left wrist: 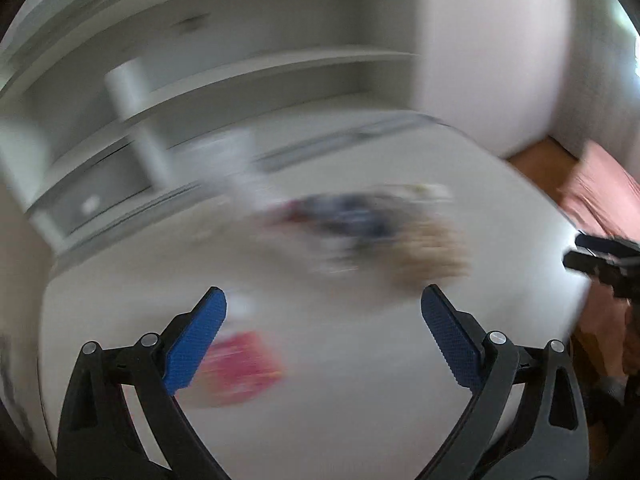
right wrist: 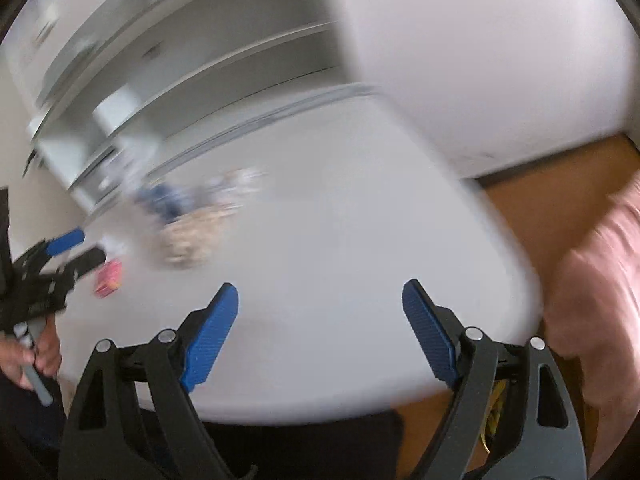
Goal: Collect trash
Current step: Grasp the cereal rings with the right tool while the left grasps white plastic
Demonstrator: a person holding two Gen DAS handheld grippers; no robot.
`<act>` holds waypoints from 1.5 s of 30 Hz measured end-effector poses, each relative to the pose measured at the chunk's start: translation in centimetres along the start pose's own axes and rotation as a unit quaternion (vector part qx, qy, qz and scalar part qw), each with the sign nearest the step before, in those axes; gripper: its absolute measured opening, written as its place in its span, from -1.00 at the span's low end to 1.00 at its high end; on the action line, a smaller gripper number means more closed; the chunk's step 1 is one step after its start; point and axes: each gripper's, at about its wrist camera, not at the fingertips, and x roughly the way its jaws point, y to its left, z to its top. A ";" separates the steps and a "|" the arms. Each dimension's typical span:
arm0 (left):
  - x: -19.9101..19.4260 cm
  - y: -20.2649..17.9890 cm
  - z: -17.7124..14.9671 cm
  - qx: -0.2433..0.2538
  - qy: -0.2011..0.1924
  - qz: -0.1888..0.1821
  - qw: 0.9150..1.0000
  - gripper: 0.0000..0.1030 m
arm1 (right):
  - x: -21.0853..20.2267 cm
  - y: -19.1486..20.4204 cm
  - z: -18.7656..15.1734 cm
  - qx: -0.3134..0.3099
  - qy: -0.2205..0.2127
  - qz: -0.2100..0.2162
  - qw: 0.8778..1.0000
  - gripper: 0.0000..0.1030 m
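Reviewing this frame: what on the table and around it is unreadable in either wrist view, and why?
- Dark and tan pile of trash: motion blur in both views; separate items cannot be told apart.
- Red packet: blurred, partly behind the left gripper finger; no print readable.
- Shelves: smeared; contents unclear.
- Pink cloth: cut off by the right view's edge.
- Right gripper: open, nothing between its fingers.
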 end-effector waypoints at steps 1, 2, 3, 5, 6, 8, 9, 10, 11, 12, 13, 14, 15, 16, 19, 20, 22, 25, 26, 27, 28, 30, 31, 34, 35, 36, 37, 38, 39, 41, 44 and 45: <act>0.1 1.6 -0.1 -0.012 0.002 0.008 1.000 0.85 | 0.9 1.4 0.6 -0.013 0.006 0.007 1.000 0.58; 0.1 3.5 -0.4 -0.028 0.004 0.014 0.999 0.85 | 2.0 2.8 1.1 -0.026 0.013 0.015 0.999 0.58; 0.1 4.5 -0.6 -0.038 0.006 0.017 0.999 0.85 | 3.2 4.3 1.7 -0.038 0.022 0.022 0.999 0.58; -0.1 6.5 -2.0 -0.060 0.012 0.023 0.998 0.85 | 4.9 6.5 2.4 -0.054 0.032 0.035 0.997 0.58; 0.0 7.2 -2.2 -0.065 0.016 0.021 0.998 0.85 | 5.6 7.0 2.8 -0.058 0.035 0.038 0.997 0.58; 0.2 7.5 -2.4 -0.066 0.022 0.020 0.997 0.85 | 6.9 8.3 3.4 -0.066 0.043 0.036 0.996 0.58; 0.4 7.8 -2.5 -0.066 0.025 0.021 0.997 0.85 | 7.3 8.6 3.6 -0.068 0.045 0.034 0.996 0.58; 0.3 8.3 -2.7 -0.067 0.027 0.021 0.997 0.85 | 7.8 8.9 3.8 -0.071 0.048 0.030 0.996 0.58; 0.3 8.9 -2.8 -0.068 0.029 0.019 0.997 0.85 | 8.1 9.2 3.8 -0.074 0.049 0.027 0.996 0.58; 0.5 9.0 -2.8 -0.068 0.030 0.016 0.997 0.85 | 8.3 9.4 3.8 -0.080 0.051 0.022 0.995 0.58; 0.9 8.8 -2.7 -0.067 0.031 0.014 0.997 0.85 | 8.4 9.5 3.7 -0.084 0.052 0.019 0.995 0.58; 1.1 8.7 -2.6 -0.065 0.032 0.012 0.997 0.85 | 8.6 9.6 3.8 -0.089 0.054 0.013 0.994 0.57; 1.5 8.7 -2.6 -0.064 0.033 0.011 0.997 0.85 | 8.9 9.8 3.7 -0.091 0.053 0.010 0.994 0.56; 1.9 8.6 -2.4 -0.061 0.035 0.009 0.997 0.84 | 9.3 10.0 3.8 -0.092 0.053 0.008 0.994 0.51; 3.5 8.5 -2.0 -0.058 0.041 0.001 0.997 0.84 | 9.8 9.7 3.6 -0.093 0.061 0.003 0.994 -0.07; 3.8 8.5 -2.0 -0.058 0.042 -0.001 0.997 0.84 | 9.8 9.7 3.4 -0.094 0.061 0.003 0.994 -0.25; 4.5 8.3 -1.9 -0.057 0.045 0.001 0.997 0.84 | 9.1 9.6 3.2 -0.099 0.054 0.003 0.994 -0.36; 5.0 8.1 -1.9 -0.054 0.049 0.003 0.997 0.74 | 8.2 9.5 3.0 -0.098 0.048 0.006 0.994 -0.36; 5.1 8.0 -1.8 -0.054 0.051 0.001 0.997 0.68 | 7.8 9.3 2.9 -0.098 0.047 0.008 0.994 -0.36; 5.2 8.0 -1.8 -0.055 0.053 -0.001 0.997 0.61 | 7.6 9.3 2.9 -0.097 0.045 0.008 0.994 -0.36; 5.4 8.0 -1.8 -0.057 0.058 -0.008 0.997 0.55 | 7.4 9.2 2.8 -0.096 0.044 0.009 0.994 -0.36; 5.6 7.9 -1.8 -0.059 0.063 -0.013 0.996 0.38 | 6.9 9.0 2.6 -0.095 0.041 0.010 0.995 -0.36; 5.7 7.8 -1.9 -0.058 0.066 -0.015 0.996 0.17 | 6.5 8.9 2.5 -0.094 0.040 0.010 0.995 -0.36; 5.6 7.7 -1.7 -0.066 0.068 -0.007 0.996 -0.13 | 5.4 8.3 2.1 -0.089 0.032 0.010 0.995 -0.36; 5.3 7.6 -1.5 -0.068 0.063 -0.003 0.996 -0.16 | 4.9 8.0 2.0 -0.086 0.028 0.008 0.996 -0.36; 4.8 7.4 -1.2 -0.067 0.058 -0.002 0.996 -0.18 | 4.3 7.4 1.8 -0.080 0.023 0.005 0.996 -0.36; 4.5 7.2 -1.0 -0.065 0.056 -0.003 0.996 -0.18 | 3.8 6.8 1.7 -0.075 0.020 0.002 0.997 -0.36; 4.1 6.7 -0.8 -0.061 0.051 -0.004 0.997 -0.18 | 3.3 6.0 1.6 -0.066 0.015 -0.002 0.998 -0.36; 3.6 6.3 -0.5 -0.056 0.047 -0.004 0.997 -0.18 | 2.6 4.9 1.4 -0.054 0.010 -0.008 0.998 -0.36; 2.8 4.6 0.2 -0.040 0.037 -0.014 0.998 -0.18 | 1.2 2.4 0.8 -0.029 0.000 -0.025 0.999 -0.36; 2.0 1.1 1.3 -0.014 0.022 -0.039 0.999 -0.18 | -1.0 -1.8 -0.4 0.014 -0.012 -0.053 0.998 -0.36; 1.7 -0.9 1.6 -0.002 0.016 -0.056 0.998 -0.18 | -1.7 -3.1 -0.8 0.026 -0.015 -0.061 0.998 -0.36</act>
